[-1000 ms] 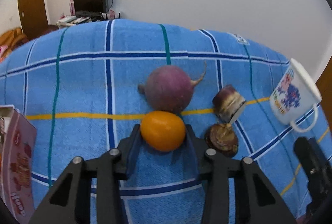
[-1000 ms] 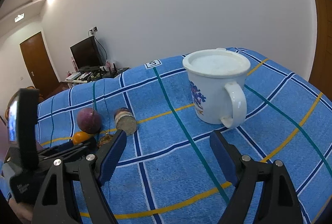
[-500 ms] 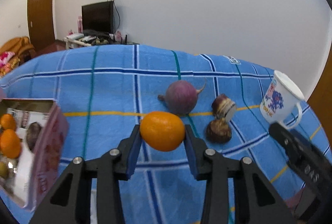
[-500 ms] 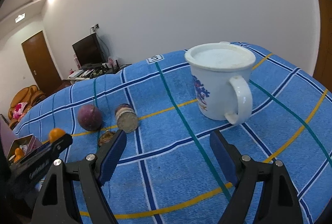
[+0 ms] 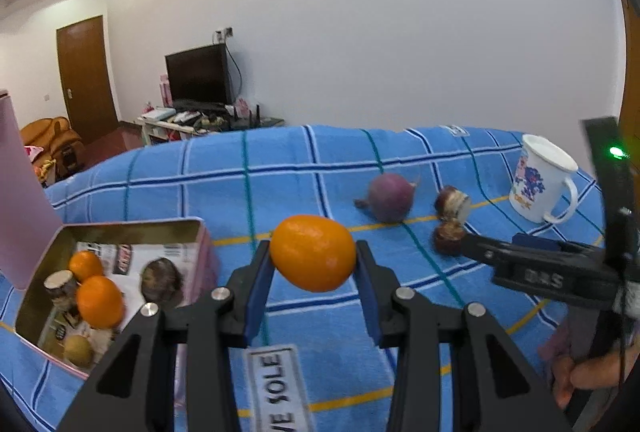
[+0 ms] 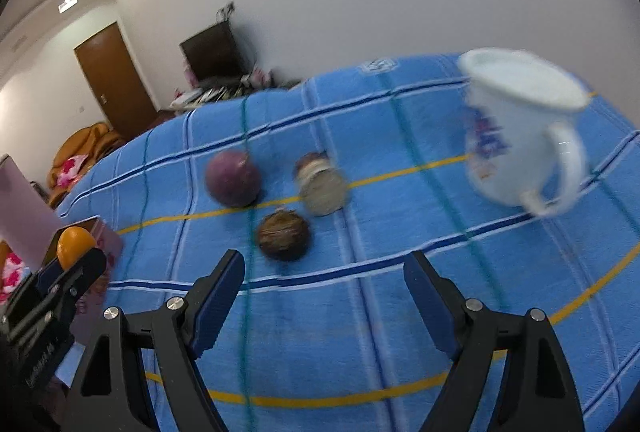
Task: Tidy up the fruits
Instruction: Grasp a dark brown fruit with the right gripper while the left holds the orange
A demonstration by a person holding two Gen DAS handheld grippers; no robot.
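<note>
surface: bed, blue plaid cover
left side: open pink tin of fruit
middle: purple round fruit, two brown ones
right: white mug, upright

Left gripper: black frame arms with triangular cut-outs, silver screw heads at the joints, blue pads lining the fingers. Right gripper – same build; its body carries white lettering and a lit green indicator.
</note>
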